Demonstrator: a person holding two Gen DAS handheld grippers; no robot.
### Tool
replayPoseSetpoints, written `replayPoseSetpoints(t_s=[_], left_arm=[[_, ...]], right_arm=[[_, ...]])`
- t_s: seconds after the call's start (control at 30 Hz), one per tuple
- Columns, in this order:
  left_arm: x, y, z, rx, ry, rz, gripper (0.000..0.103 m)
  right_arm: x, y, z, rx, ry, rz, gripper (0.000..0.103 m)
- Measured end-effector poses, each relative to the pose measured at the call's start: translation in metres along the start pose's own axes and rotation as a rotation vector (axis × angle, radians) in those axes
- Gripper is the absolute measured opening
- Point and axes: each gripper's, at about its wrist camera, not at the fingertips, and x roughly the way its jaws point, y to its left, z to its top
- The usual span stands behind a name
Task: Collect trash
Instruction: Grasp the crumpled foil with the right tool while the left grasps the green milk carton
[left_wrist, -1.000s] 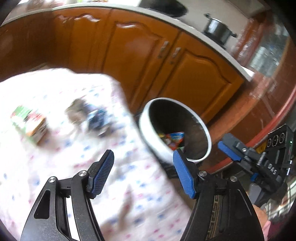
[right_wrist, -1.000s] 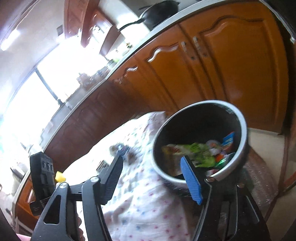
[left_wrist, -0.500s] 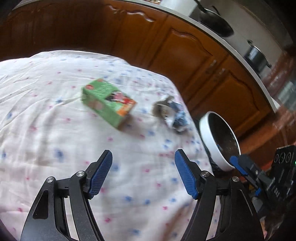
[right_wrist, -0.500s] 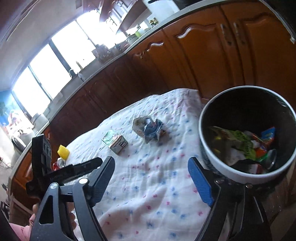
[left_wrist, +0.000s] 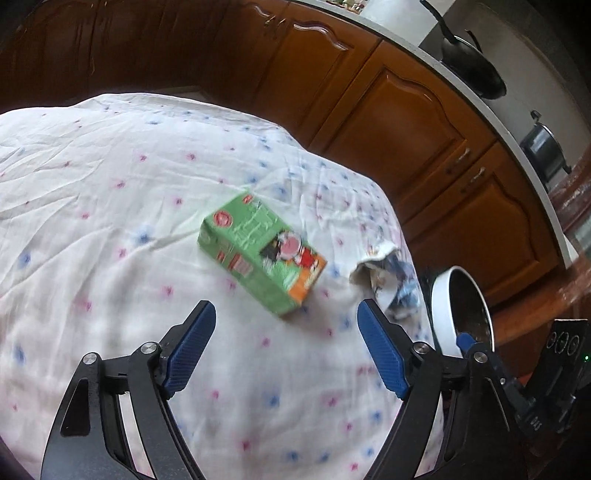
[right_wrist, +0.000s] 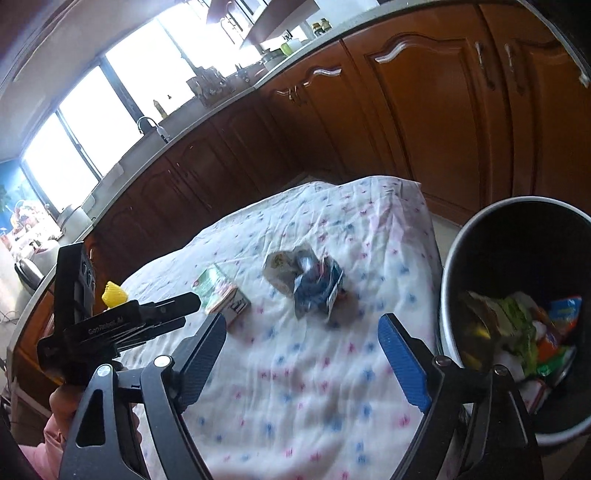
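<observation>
A green drink carton (left_wrist: 262, 254) lies on its side on the flowered tablecloth (left_wrist: 110, 206), just ahead of my left gripper (left_wrist: 286, 321). Those jaws are opening and hold nothing. A crumpled blue and white wrapper (left_wrist: 395, 284) rests near the cloth's right edge. In the right wrist view the carton (right_wrist: 221, 295) and the wrapper (right_wrist: 314, 284) lie ahead of my right gripper (right_wrist: 301, 332), which stands open and empty. The round bin (right_wrist: 524, 314) at the right holds several pieces of trash.
Brown kitchen cabinets (left_wrist: 388, 118) run behind the table, with pots (left_wrist: 469, 62) on the counter above. A yellow object (right_wrist: 114, 293) sits at the table's far left behind the left gripper's body (right_wrist: 122, 325). A hand (right_wrist: 62, 413) holds that gripper.
Both grippers swung away from the bin toward the table, and their jaws spread wider. The carton and the wrapper now lie ahead of the fingers instead of the bin.
</observation>
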Motion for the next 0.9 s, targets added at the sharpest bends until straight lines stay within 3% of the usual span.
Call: replayPoseSetpoints(t_s=[0.43, 0.47, 0.53, 0.57, 0.6, 0.7, 0.9], left_arm=[[0.049, -0.002, 0.034, -0.052, 0.040, 0.146, 0.081], [0.051, -0.002, 0.035, -0.047, 0.038, 0.155, 0.081], [0.053, -0.001, 0.036, -0.031, 0.032, 0.161, 0.081], [0.053, -0.001, 0.036, -0.015, 0.022, 0.163, 0.078], [0.051, -0.001, 0.036, 0.003, 0.014, 0.160, 0.075], [0.047, -0.006, 0.034, 0.063, -0.003, 0.146, 0.059], [0.040, -0.017, 0.026, 0.158, -0.011, 0.138, 0.053]], right_arm=[[0.062, -0.005, 0.016, 0.034, 0.091, -0.027, 0.084], [0.064, -0.005, 0.015, 0.035, 0.095, -0.033, 0.079], [0.066, -0.006, 0.014, 0.023, 0.096, -0.053, 0.056], [0.066, -0.007, 0.014, 0.021, 0.097, -0.060, 0.040], [0.066, -0.008, 0.013, 0.023, 0.098, -0.061, 0.034], [0.062, -0.007, 0.012, 0.016, 0.086, -0.064, 0.028], [0.036, 0.000, 0.008, -0.007, 0.037, -0.047, 0.026]])
